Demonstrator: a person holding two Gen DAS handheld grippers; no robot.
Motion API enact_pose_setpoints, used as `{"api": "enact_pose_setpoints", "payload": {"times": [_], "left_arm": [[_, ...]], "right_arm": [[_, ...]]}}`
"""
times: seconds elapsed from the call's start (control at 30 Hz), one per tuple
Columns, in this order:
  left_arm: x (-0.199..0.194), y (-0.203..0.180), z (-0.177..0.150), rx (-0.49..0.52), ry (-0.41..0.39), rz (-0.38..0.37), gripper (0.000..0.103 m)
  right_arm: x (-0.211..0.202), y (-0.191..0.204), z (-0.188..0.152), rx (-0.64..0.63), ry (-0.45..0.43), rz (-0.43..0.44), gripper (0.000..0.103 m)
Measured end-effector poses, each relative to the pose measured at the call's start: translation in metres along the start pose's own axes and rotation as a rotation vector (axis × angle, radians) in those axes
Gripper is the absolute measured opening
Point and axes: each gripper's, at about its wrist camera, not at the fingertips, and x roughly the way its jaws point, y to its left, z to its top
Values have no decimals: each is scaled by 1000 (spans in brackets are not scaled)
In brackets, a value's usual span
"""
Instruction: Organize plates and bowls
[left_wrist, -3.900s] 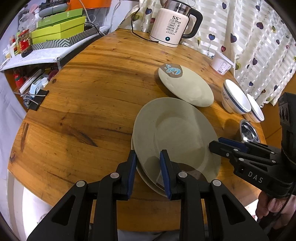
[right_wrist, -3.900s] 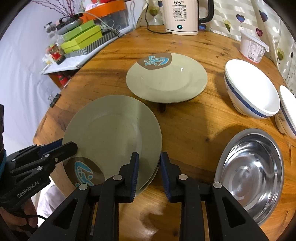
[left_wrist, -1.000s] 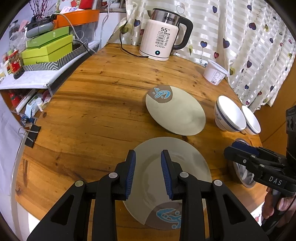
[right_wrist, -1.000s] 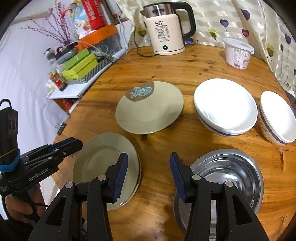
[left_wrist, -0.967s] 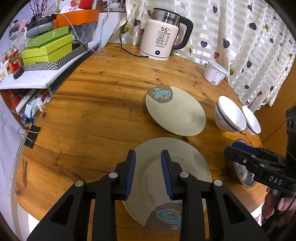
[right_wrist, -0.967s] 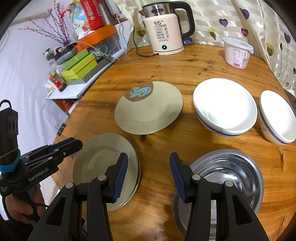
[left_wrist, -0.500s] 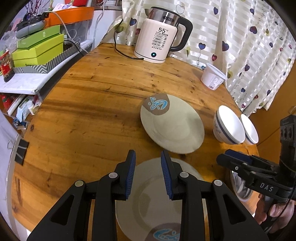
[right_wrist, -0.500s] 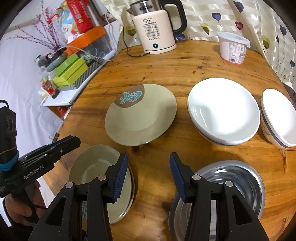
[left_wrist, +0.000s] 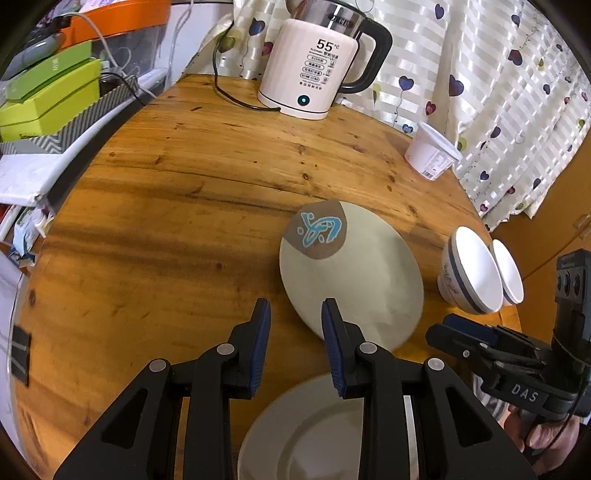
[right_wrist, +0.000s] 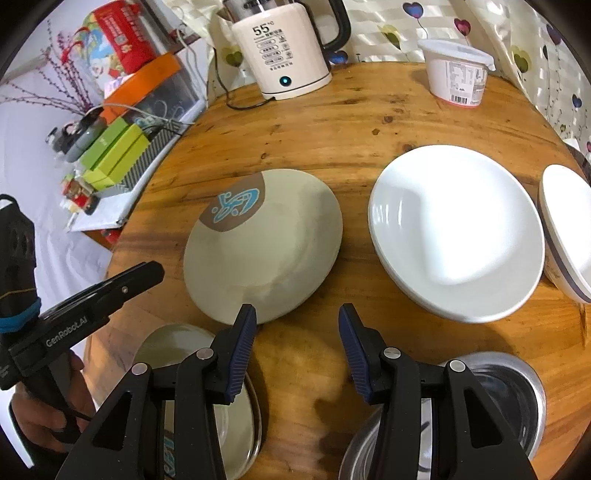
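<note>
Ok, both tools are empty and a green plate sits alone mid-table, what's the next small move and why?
Probably ease the left tool forward and down onto the near rim of the lone plate. Its jaws stand open with nothing between them, right at that rim, and the stack of like plates lies just behind, so this plate looks next to join it.

Both views are bright and mostly sharp, with strong fisheye bending and black corners around the round field. Daylight filters through the curtain (left_wrist: 491, 74) behind the kettle (left_wrist: 314, 70). Right of the kettle in the right wrist view, the white bowl (right_wrist: 458, 229) is glared almost featureless. Soft shadows fall on the table (left_wrist: 166, 206) toward the camera, and its far left rim looks smeared.
</note>
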Motion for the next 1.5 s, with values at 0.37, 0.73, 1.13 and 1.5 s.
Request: {"api": "enact_pose_setpoints", "payload": {"times": [0.37, 0.73, 1.13, 1.5], "left_arm": [[31, 8, 17, 7, 50, -1, 30], [43, 7, 20, 22, 64, -35, 30], [48, 2, 18, 55, 60, -46, 29], [42, 0, 17, 72, 43, -20, 27]], "right_arm": [[21, -5, 12, 29, 21, -29, 47], [33, -6, 16, 40, 36, -40, 43], [34, -5, 20, 29, 21, -44, 32], [30, -2, 21, 18, 1, -49, 25]]}}
